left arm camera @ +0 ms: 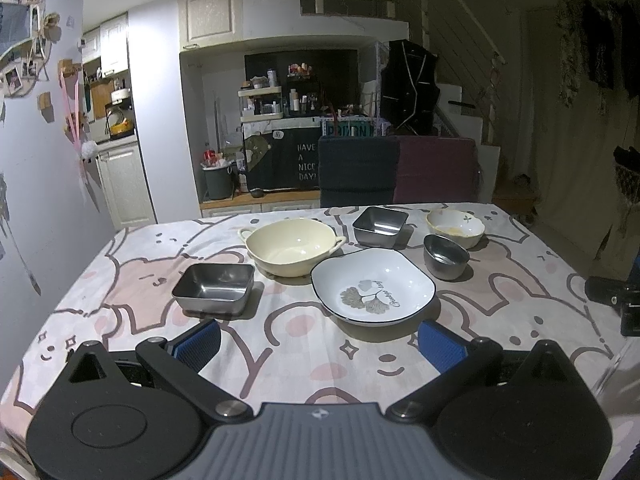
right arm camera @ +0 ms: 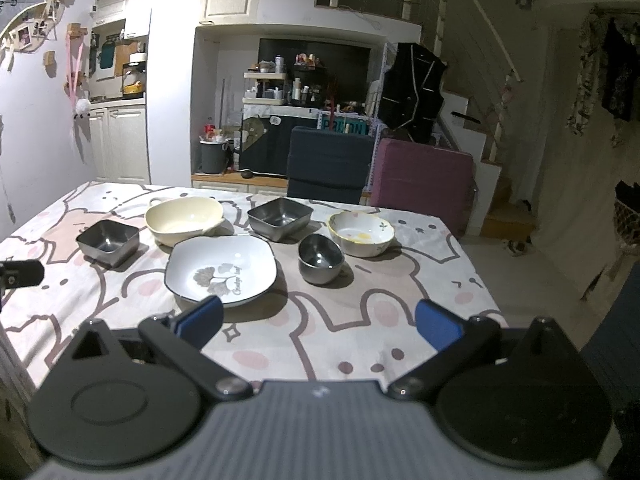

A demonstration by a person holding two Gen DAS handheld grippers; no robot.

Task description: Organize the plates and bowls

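Six dishes spread apart, unstacked, on the worktop: white leaf-print plate nearest, cream handled bowl behind. Judged: opening step, nothing gathered; next, an approach and rim grasp. Left claw and right claw spread wide, holding and touching nothing.

The tabletop, draped in a pink-and-white cartoon cloth, carries two square steel bowls, a cream handled bowl, a white leaf-printed plate, a small round steel bowl and a white floral bowl.
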